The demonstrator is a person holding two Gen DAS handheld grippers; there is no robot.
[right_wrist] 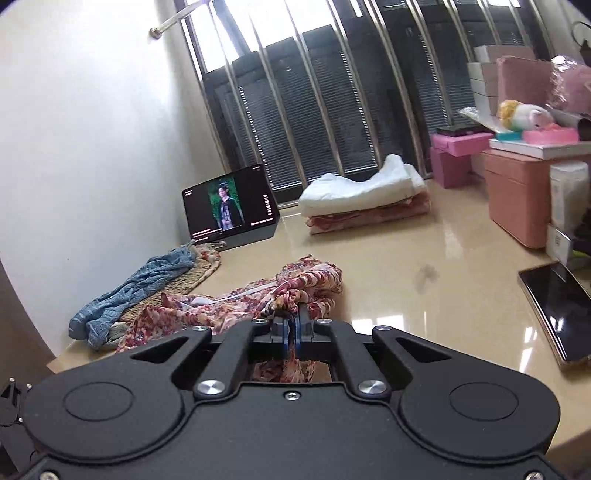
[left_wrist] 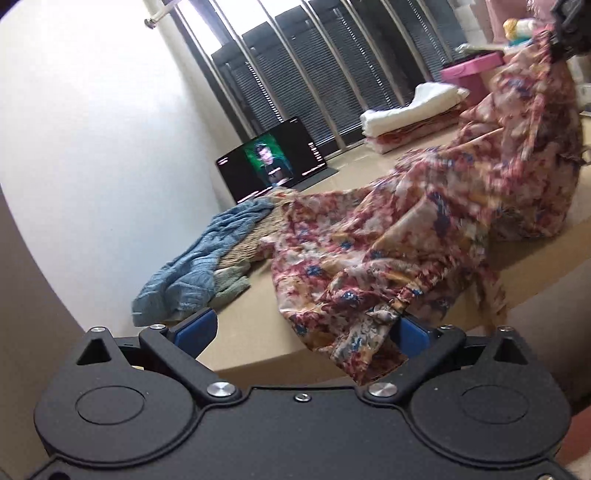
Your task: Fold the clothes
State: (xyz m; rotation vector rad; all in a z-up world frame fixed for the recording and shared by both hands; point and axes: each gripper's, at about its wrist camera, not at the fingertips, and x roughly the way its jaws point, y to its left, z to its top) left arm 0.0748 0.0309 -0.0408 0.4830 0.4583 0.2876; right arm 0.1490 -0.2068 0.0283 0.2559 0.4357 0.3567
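A floral garment (left_wrist: 388,251) in red, cream and blue lies bunched on the glossy beige table (right_wrist: 406,288) and hangs over its near edge. My right gripper (right_wrist: 290,328) is shut on a fold of the floral garment (right_wrist: 303,280). In the left wrist view it sits at the top right (left_wrist: 567,33), holding that end of the cloth raised. My left gripper (left_wrist: 303,332) stands open at the table's near edge. The cloth's hanging hem lies between its blue pads (left_wrist: 194,330), close to the right one, and is not pinched.
A blue knit garment (right_wrist: 136,288) and a woven beige piece lie at the left by the wall. A tablet (right_wrist: 231,206) leans at the back, beside a stack of folded clothes (right_wrist: 364,192). Pink boxes (right_wrist: 513,195) and a phone (right_wrist: 557,306) crowd the right side.
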